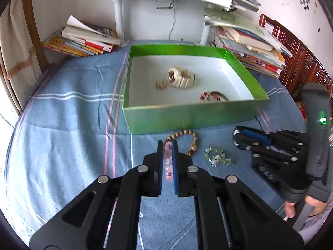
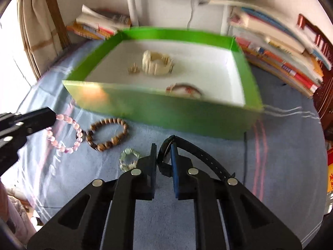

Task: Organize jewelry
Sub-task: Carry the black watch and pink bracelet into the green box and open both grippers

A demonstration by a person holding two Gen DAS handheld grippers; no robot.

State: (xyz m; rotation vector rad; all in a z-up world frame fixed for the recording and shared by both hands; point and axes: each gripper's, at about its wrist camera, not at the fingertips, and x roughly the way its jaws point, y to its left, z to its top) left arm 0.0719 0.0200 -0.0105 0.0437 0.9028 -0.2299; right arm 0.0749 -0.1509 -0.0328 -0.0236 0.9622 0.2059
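Pink bead bracelet (image 2: 66, 133), pinched by left tool (image 1: 167, 145), loop trailing lower-right; black watch (image 2: 166, 156), gripped by right tool (image 2: 163, 152), strap running toward lower right of frame.

Blue striped cloth (image 1: 68, 112) covers the desk. Book stack (image 1: 83, 39) at far left corner; larger book stack (image 1: 249, 43) at far right corner. White stand (image 1: 158, 20) against far edge between them.

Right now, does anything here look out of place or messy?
Nothing is damaged or spilled. Two bracelets lie outside the green box on the blue cloth: the wooden bead bracelet and the pale green bracelet.
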